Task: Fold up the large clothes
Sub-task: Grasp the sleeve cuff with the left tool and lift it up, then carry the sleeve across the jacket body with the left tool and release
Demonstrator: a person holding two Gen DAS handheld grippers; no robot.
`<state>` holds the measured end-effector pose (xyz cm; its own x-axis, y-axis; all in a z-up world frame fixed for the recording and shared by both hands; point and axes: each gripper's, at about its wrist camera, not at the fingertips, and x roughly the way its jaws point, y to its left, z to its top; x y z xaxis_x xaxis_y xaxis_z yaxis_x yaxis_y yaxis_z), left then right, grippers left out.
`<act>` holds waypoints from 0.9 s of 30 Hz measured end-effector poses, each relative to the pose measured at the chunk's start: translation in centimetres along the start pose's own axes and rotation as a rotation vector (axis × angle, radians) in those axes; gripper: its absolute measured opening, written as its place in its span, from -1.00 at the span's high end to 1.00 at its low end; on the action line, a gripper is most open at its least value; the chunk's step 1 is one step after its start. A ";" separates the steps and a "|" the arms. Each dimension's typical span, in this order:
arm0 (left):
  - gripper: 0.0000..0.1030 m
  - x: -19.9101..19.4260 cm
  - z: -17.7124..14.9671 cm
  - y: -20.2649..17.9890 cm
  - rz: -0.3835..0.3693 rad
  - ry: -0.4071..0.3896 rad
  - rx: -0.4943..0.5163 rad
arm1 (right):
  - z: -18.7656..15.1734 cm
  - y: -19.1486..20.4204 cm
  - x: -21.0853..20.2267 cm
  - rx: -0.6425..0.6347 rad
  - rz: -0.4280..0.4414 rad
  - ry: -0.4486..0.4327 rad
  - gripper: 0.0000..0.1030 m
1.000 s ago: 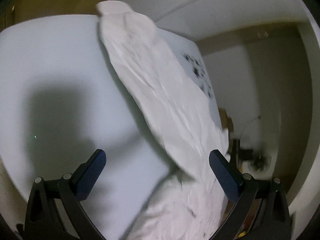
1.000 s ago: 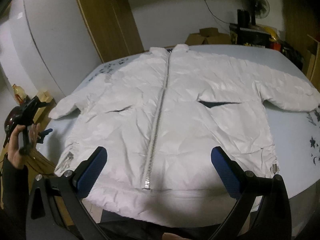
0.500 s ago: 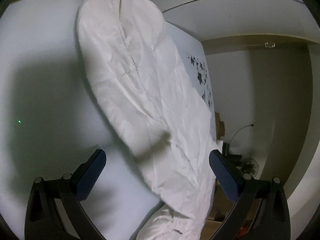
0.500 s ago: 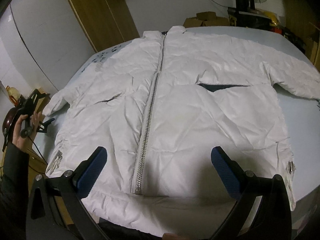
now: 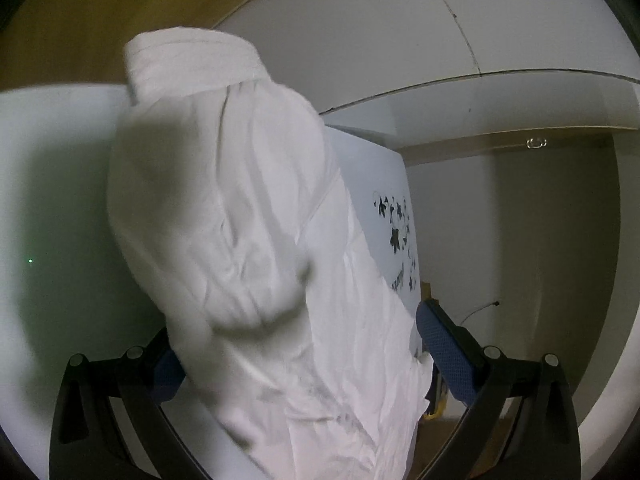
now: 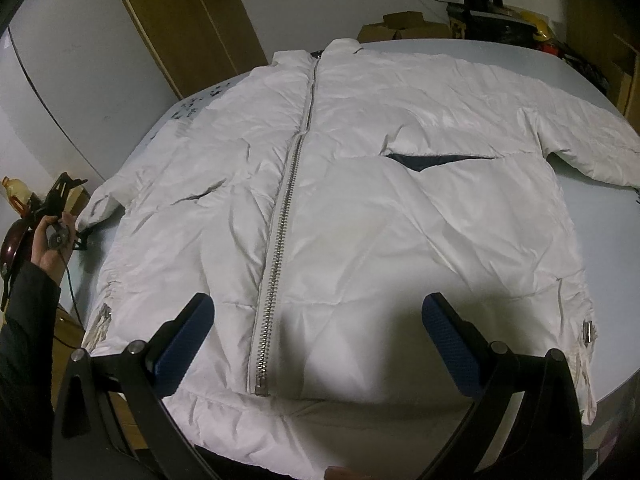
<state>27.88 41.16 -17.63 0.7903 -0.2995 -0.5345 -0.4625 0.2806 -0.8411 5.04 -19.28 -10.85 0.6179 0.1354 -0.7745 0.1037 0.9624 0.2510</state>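
- Jacket lies flat on table, front up, zipped, sleeves spread to both sides.
- L tongs wide apart, straddling the sleeve at table edge; not gripping.
- R tongs wide apart above hem, holding nothing.

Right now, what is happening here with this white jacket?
A person is starting to fold a white jacket that lies flat and zipped, front up, on a pale table. The left tool is open at the end of the jacket's sleeve, with the sleeve between its fingers but not yet clamped. The right tool hovers open above the hem, near the zipper, holding nothing. No fold is made yet.
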 end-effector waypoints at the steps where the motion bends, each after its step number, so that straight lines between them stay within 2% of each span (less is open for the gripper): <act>1: -0.96 0.3 0.5 -0.2 0.001 0.012 0.018 | 0.0 0.0 0.1 0.001 -0.001 0.003 -1.00; 5: -0.96 1.3 1.9 -0.7 0.008 0.019 0.063 | 0.0 0.3 0.3 -0.007 -0.010 0.009 -1.00; 8: -0.95 1.0 2.5 -0.6 0.022 -0.014 0.089 | 0.1 0.3 0.3 -0.007 -0.011 0.006 -1.00; 9: -0.90 1.0 2.8 -0.6 0.028 -0.024 0.102 | 0.0 0.4 0.4 -0.006 -0.012 0.008 -1.00; 11: -0.47 0.9 2.8 -0.3 0.048 -0.030 0.105 | 0.2 0.5 0.4 -0.006 -0.023 0.010 -1.00; 12: 0.17 1.0 2.9 0.0 0.086 -0.037 0.101 | 0.2 0.6 0.5 -0.007 -0.029 0.012 -1.00; 13: 0.69 0.9 3.0 0.5 0.133 -0.050 0.089 | 0.3 0.7 0.5 -0.008 -0.034 0.014 -1.00; 15: 0.70 0.9 3.4 1.3 0.129 -0.044 0.074 | 0.6 0.9 0.5 -0.012 -0.040 0.019 -1.00; 19: 0.81 0.6 3.6 0.3 0.165 -0.063 0.152 | 2.4 1.9 -0.3 -0.033 -0.044 0.017 -1.00; 20: 0.82 0.3 3.6 -0.7 0.187 -0.080 0.204 | 3.1 2.3 -0.5 -0.041 -0.034 0.022 -1.00; 22: 0.83 -0.6 3.5 -2.5 0.175 -0.123 0.278 | 5.3 3.4 -0.6 -0.036 0.022 0.052 -1.00; 25: 0.83 -3.2 1.7 -7.2 0.161 -0.229 0.478 | 9.6 6.7 1.0 -0.065 -0.002 0.115 -1.00; 27: 0.83 -4.9 -0.2 -10.5 0.150 -0.284 0.591 | 12.9 10.7 3.4 -0.132 -0.039 0.119 -1.00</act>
<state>28.83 39.50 -6.22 0.8472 0.0109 -0.5312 -0.3416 0.7770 -0.5288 18.33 -11.60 -3.35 0.5179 0.1164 -0.8475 0.0181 0.9890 0.1469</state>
